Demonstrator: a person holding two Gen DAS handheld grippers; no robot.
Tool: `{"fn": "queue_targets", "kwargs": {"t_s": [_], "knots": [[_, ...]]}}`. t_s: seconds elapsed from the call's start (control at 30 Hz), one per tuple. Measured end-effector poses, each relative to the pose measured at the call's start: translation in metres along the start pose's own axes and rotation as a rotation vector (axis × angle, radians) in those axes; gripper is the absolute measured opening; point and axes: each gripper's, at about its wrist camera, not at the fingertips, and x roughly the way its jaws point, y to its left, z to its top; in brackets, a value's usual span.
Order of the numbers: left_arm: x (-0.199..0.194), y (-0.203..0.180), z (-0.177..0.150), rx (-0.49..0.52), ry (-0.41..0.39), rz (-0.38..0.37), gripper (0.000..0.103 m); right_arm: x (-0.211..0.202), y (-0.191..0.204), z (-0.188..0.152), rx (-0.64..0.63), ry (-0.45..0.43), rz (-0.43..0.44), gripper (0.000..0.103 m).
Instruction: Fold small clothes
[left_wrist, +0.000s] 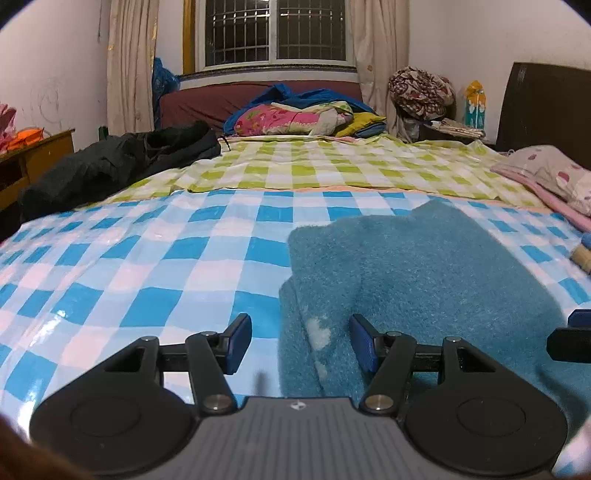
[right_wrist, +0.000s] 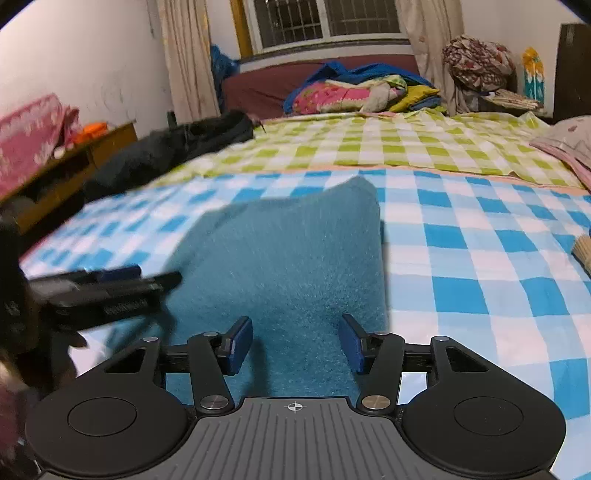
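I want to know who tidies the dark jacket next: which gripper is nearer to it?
Left. The left gripper sits at the teal garment's left edge, on the side where the black jacket lies. The right gripper is over the garment, farther from it.

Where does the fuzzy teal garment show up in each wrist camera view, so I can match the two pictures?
Left wrist view: the teal garment fills the lower right, on the blue checked sheet.
Right wrist view: the teal garment lies at centre, slightly left.
Shared landmark: the barred window at top centre.
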Motion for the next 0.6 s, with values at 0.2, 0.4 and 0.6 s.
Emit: {"fn": "queue_targets", "kwargs": {"t_s": [0.2, 0.4, 0.6], "knots": [[-0.029, -0.003, -0.008, -0.019, -0.004, -0.012, 0.064, -0.014, 0.004, -0.006, -0.003, -0.012, 0.007, 0.049], [-0.039, -0.011, -0.027, 0.025, 0.05, 0.024, 0.064, -0.016, 0.013, -0.016, -0.007, 0.001, 0.027, 0.049], [-0.057, -0.021, -0.03, 0.071, 0.073, 0.05, 0.064, -0.027, 0.019, -0.026, -0.011, 0.015, 0.013, 0.049]]}}
